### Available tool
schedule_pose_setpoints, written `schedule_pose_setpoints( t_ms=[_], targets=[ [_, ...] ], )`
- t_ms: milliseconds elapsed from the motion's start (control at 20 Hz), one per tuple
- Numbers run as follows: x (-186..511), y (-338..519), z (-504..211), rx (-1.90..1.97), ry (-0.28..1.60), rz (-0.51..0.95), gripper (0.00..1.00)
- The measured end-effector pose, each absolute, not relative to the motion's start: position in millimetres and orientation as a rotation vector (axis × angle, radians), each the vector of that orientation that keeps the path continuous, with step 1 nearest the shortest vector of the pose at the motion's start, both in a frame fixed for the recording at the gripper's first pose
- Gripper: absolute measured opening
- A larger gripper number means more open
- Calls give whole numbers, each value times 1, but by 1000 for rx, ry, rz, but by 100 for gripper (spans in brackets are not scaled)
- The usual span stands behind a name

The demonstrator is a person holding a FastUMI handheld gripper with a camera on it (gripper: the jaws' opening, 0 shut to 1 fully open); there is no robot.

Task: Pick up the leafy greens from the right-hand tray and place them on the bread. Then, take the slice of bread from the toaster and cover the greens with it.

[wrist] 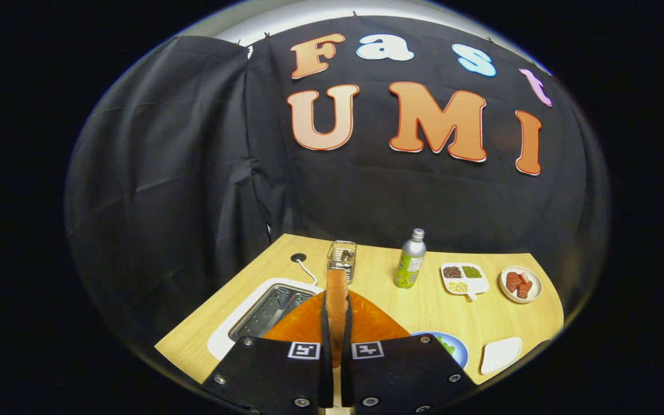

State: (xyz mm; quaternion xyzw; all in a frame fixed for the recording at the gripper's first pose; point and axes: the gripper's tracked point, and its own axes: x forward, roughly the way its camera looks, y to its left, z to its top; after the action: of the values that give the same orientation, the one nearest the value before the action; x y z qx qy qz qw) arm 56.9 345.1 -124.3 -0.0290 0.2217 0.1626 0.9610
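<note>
Light wood tabletop [424, 305] w/ cable hole in far corner, black cloth wall [165, 173] behind, dim surroundings.

The desk [424, 305] has a pale wood-grain top with a rounded far corner. Near its back edge a round dark cable port [298, 257] is set into the wood, and a white cord [308, 271] runs from it toward the white toaster [263, 314], which stands on the desk with its slots facing up. Beyond the toaster stands a small wire basket [342, 256]. Beside that, a green bottle [410, 259] with a silver cap stands upright. Further along lie a white divided dish [464, 278] with dark and green contents, then a round white bowl [520, 284] holding reddish-brown pieces. Nearer lie a blue plate [456, 347] with greens and an empty white tray [501, 354].
</note>
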Motion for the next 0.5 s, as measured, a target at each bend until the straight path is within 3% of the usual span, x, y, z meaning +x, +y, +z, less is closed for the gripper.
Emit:
schedule_pose_setpoints(
  t_ms=[500],
  targets=[
    [57,292,-174,-62,537,302,6]
  ],
)
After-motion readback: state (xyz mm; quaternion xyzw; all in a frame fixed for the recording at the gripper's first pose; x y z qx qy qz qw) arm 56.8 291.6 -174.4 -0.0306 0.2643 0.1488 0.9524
